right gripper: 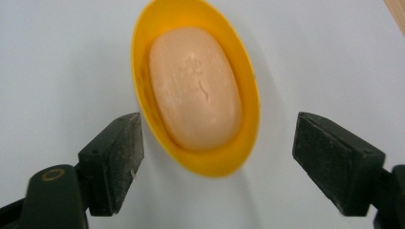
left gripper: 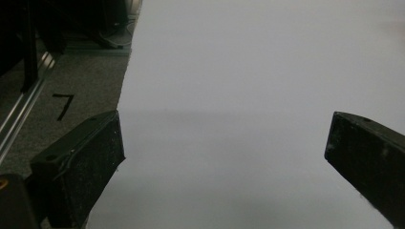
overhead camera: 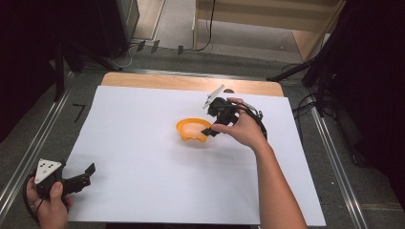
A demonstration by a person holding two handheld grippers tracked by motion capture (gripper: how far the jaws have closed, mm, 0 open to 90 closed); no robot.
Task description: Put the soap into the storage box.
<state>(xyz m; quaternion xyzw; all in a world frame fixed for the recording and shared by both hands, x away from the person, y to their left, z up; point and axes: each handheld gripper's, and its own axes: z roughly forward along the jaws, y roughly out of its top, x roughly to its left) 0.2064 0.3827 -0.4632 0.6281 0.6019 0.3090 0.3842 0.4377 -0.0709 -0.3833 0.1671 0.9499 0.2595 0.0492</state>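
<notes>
Between the right gripper's point(right gripper: 217, 164) wide-open fingers — untouched — sits the soap dish point(right gripper: 143, 71).

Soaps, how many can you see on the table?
1. The soap lies inside the yellow dish on the white sheet, just ahead of the right gripper.

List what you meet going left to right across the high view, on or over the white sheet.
Left gripper at the sheet's near left corner → yellow soap dish holding a bar of soap → right gripper, jaws open at the dish's right edge.
</notes>
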